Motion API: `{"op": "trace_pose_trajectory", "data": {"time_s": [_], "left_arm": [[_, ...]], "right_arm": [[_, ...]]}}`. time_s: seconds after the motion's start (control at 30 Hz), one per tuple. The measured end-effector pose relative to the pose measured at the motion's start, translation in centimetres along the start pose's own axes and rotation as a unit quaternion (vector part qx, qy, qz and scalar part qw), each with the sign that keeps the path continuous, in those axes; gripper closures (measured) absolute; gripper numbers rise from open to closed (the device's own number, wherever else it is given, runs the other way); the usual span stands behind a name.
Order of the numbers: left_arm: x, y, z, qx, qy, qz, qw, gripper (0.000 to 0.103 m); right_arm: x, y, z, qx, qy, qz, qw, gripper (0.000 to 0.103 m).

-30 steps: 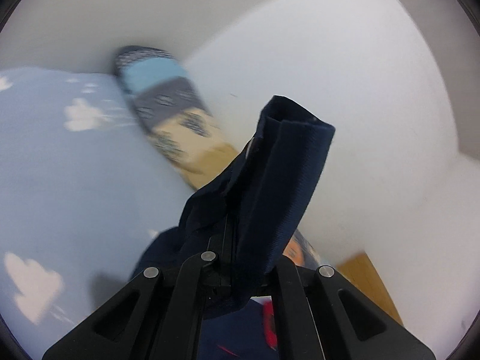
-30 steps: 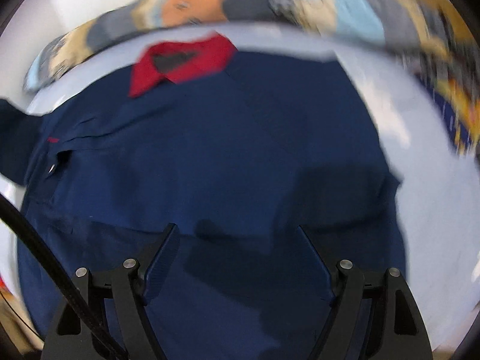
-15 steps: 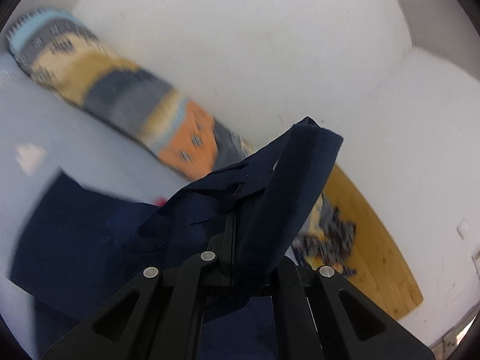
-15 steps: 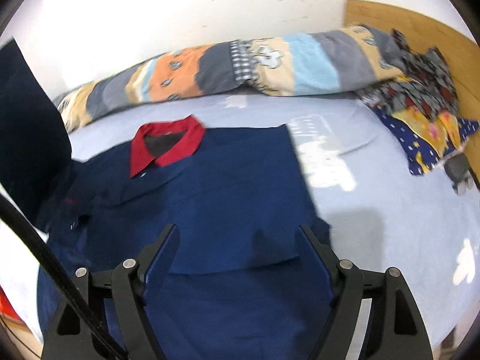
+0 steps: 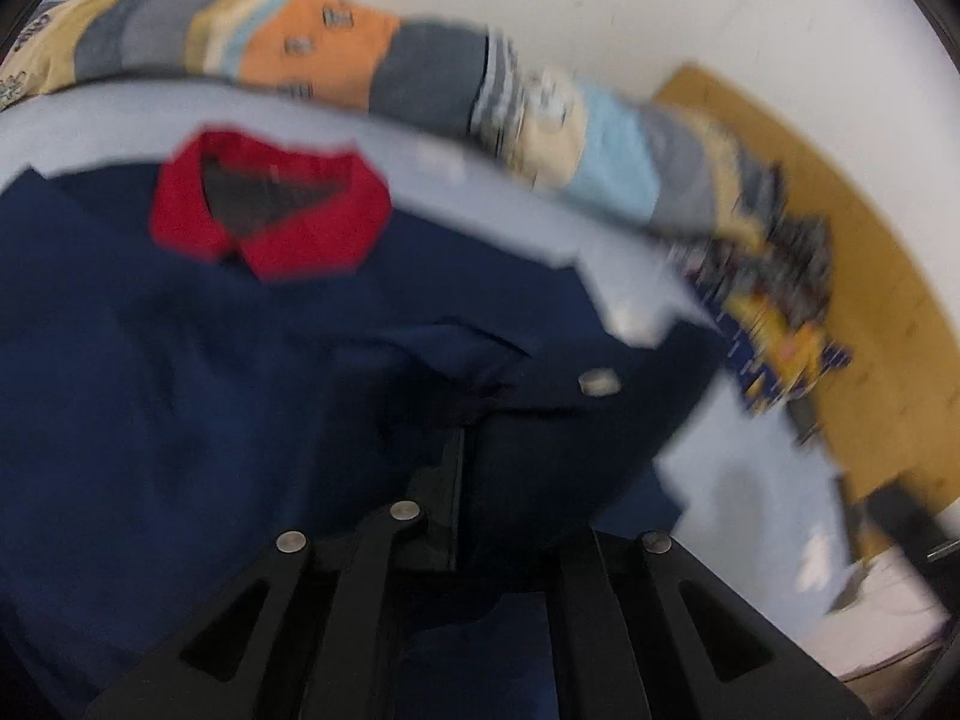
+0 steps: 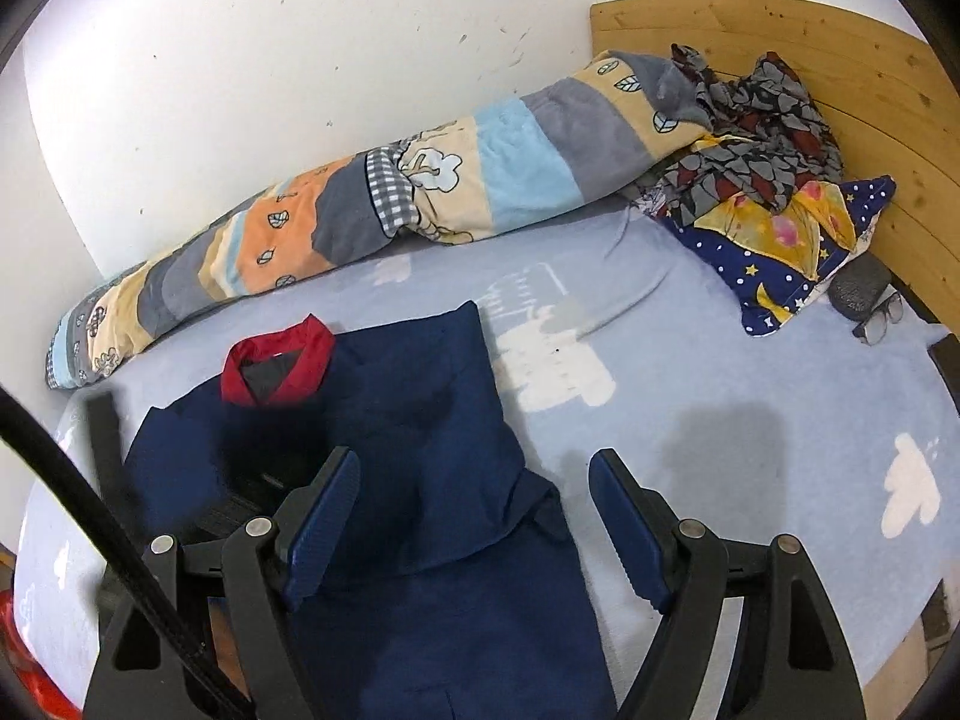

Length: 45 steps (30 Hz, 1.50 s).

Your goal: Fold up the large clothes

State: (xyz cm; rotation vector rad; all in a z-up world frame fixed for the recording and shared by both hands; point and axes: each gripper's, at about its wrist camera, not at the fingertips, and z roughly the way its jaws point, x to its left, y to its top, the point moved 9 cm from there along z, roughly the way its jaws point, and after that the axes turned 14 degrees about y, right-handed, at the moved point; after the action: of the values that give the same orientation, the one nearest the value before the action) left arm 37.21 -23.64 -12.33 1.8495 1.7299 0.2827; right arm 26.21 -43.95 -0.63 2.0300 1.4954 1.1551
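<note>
A navy shirt (image 6: 420, 450) with a red collar (image 6: 279, 363) lies flat on the light blue bed sheet (image 6: 720, 396), its right side folded in over the body. In the blurred left wrist view the shirt (image 5: 180, 390) and collar (image 5: 270, 222) fill the left half. My left gripper (image 5: 459, 450) is shut on the shirt's navy sleeve (image 5: 540, 432), which bunches over its right finger just above the shirt body. My right gripper (image 6: 474, 516) hangs open over the shirt's lower middle, with nothing between its blue pads (image 6: 324, 516).
A long patchwork bolster (image 6: 372, 204) lies along the white wall. At the right stand a wooden headboard (image 6: 870, 90), a heap of patterned clothes (image 6: 750, 114), a starry pillow (image 6: 780, 258) and glasses (image 6: 879, 321). A black cable (image 6: 90, 510) crosses the lower left.
My left gripper has swung with the sleeve from facing the wall down over the shirt body. The right gripper has drawn up and back, still open; more of the bed shows.
</note>
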Motion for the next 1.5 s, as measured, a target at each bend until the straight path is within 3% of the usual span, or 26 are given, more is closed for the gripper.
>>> {"op": "trace_pose_trajectory", "data": {"time_s": [0.07, 0.17, 0.27, 0.33, 0.37, 0.4, 0.63, 0.9, 0.97, 1.2, 1.5], "left_arm": [[-0.9, -2.4, 0.7, 0.01, 0.018, 0.011, 0.9997, 0.097], [-1.0, -3.3, 1.1, 0.008, 0.026, 0.013, 0.9995, 0.094], [-1.3, -3.6, 0.5, 0.007, 0.024, 0.027, 0.9993, 0.082], [-1.8, -3.8, 0.0, 0.006, 0.029, 0.042, 0.9987, 0.062], [-2.1, -3.9, -0.5, 0.003, 0.028, 0.049, 0.9984, 0.036], [-2.3, -4.1, -1.0, -0.005, 0.028, 0.055, 0.9981, 0.022], [-4.2, -5.8, -3.4, -0.026, 0.027, 0.108, 0.9934, 0.021], [-2.4, -5.4, -8.2, -0.084, 0.074, 0.164, 0.98, 0.021], [-0.8, -4.9, -9.1, -0.092, 0.089, 0.166, 0.9778, 0.021], [6.6, -2.4, -11.3, -0.11, 0.139, 0.127, 0.976, 0.021], [18.9, -0.6, -11.5, -0.098, 0.221, 0.041, 0.9695, 0.021]], "right_arm": [[-0.2, 0.2, 0.0, -0.003, 0.001, 0.003, 1.0, 0.02], [-0.2, 0.4, -0.2, -0.007, 0.002, 0.004, 1.0, 0.02], [0.2, 0.4, -0.1, -0.007, 0.003, 0.001, 1.0, 0.02], [0.3, 0.3, 0.1, -0.005, 0.003, -0.002, 1.0, 0.02], [0.4, 0.3, 0.2, -0.004, 0.002, -0.003, 1.0, 0.02], [0.4, 0.3, 0.3, -0.004, 0.002, -0.003, 1.0, 0.02], [0.3, 0.5, 0.1, -0.012, -0.002, -0.002, 1.0, 0.02], [1.3, -0.4, 2.2, 0.016, 0.011, -0.005, 1.0, 0.022], [2.0, -0.7, 2.8, 0.024, 0.017, -0.011, 1.0, 0.027], [4.6, -2.8, 5.2, 0.063, 0.025, -0.05, 0.996, 0.028], [6.7, -5.6, 7.7, 0.103, 0.002, -0.113, 0.988, 0.028]]}}
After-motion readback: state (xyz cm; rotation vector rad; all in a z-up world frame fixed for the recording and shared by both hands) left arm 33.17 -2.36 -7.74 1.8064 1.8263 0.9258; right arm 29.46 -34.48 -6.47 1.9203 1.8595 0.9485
